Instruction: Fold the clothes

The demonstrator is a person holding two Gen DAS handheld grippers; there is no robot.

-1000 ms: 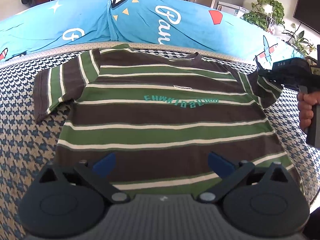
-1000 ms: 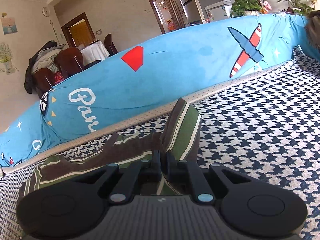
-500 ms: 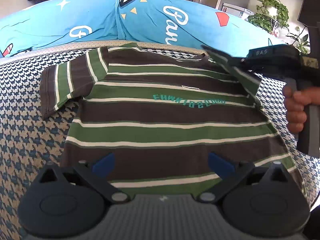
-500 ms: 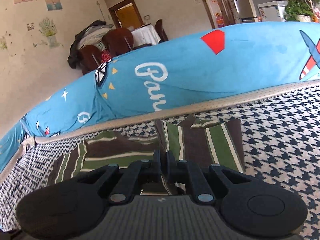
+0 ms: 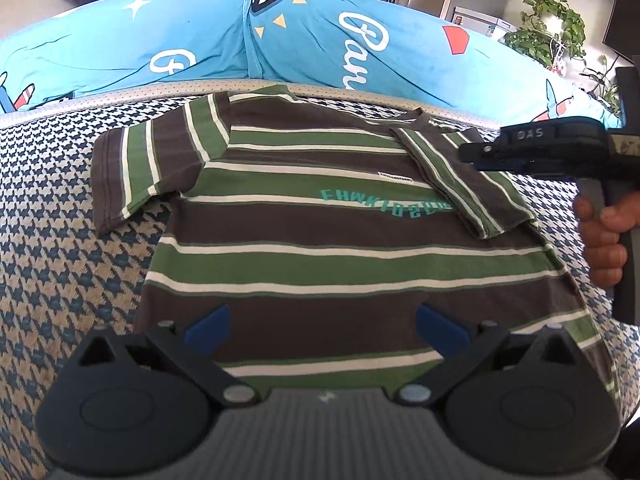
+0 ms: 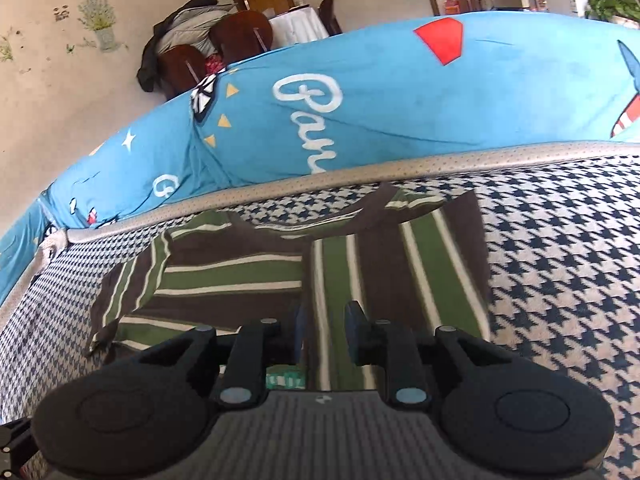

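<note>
Houndstooth mattress [image 5: 60, 248] runs bare left and right of striped T-shirt [image 5: 320, 240], blue bolster [image 5: 280, 40] along far edge. Shirt's right sleeve [image 5: 460, 184] lies folded inward. Left gripper [image 5: 324, 324] wide apart, empty; right gripper [image 6: 325, 328] opening, pads clear of sleeve.

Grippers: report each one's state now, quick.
Left gripper: open, holding nothing, above the striped T-shirt's hem.
Right gripper: jaws opening, pads off the folded-in sleeve beneath them.
</note>
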